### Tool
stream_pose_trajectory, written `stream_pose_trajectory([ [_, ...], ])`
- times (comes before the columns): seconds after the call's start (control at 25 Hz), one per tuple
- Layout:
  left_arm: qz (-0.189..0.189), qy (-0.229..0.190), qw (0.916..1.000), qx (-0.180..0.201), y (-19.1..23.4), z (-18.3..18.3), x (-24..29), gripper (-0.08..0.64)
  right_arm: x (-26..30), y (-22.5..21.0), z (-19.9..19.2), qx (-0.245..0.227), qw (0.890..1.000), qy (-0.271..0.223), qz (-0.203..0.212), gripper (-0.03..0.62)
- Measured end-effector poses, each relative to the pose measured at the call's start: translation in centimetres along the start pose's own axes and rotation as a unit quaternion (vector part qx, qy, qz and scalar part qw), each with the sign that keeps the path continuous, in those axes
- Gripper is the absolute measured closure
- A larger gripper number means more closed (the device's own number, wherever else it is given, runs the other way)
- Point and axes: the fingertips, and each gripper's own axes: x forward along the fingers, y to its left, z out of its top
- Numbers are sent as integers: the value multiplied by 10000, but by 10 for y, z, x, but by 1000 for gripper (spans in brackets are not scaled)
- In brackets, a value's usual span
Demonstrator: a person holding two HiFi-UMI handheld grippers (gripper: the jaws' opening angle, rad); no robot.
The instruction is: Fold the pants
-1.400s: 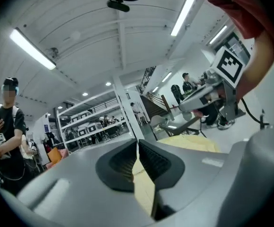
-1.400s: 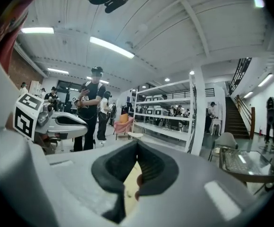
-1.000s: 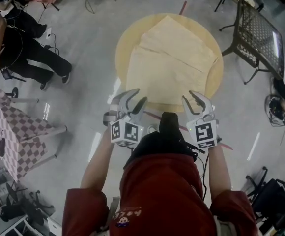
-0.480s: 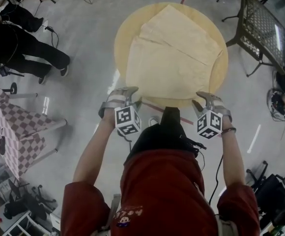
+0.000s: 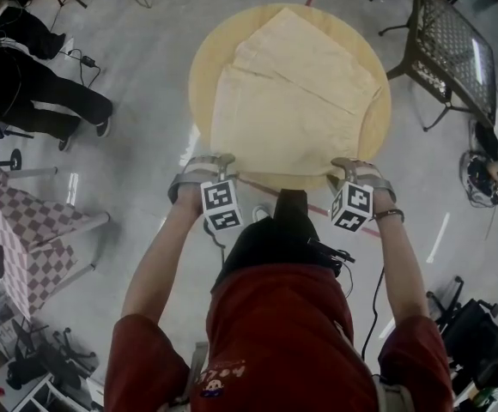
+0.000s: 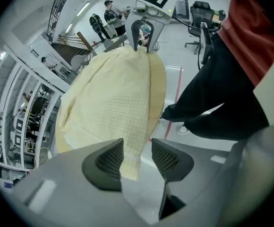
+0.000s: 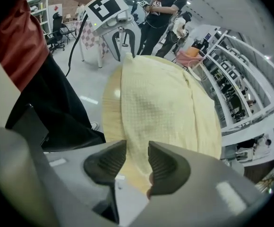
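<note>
Here, the left tongs point(image 6: 137, 148), just narrowing, and the right tongs point(image 7: 137, 150), just widened, straddle the near edge of the pants point(image 5: 292, 101) unclamped; both should pinch evenly before lifting.

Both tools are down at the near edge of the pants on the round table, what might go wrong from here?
1. The left tool, jaws just closing yet apart, has only a hanging pants corner between them; that thin bite may slip.
2. The right tool, jaws just opened wider, has the hem between them unpinched; lifting now could raise one side and skew the fold.
</note>
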Motion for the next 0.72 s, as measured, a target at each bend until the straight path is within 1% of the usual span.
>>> stream_pose_trajectory([
  [0.08, 46, 41, 9999, 126, 3, 0, 4, 372, 3, 4, -6, 48, 9999, 79, 115, 443],
  [0.2, 17, 132, 9996, 266, 2, -1, 10, 392, 3, 5, -10, 159, 9997, 77, 179, 448],
  [0.4, 46, 123, 9994, 305, -1, -3, 11, 430, 4, 11, -14, 190, 9996, 49, 215, 533],
  [0.44, 53, 122, 9995, 301, -2, -5, 10, 442, 4, 11, -14, 183, 9996, 51, 191, 571],
  [0.48, 64, 118, 9995, 297, -2, -5, 9, 454, 4, 11, -15, 186, 9997, 51, 163, 586],
  [0.6, 91, 133, 9994, 306, -3, -4, 6, 488, 0, 6, -16, 257, 9996, -8, 90, 589],
  [0.72, 182, 128, 9994, 253, -1, -6, 2, 540, -4, 1, -11, 358, 9993, -113, -26, 589],
])
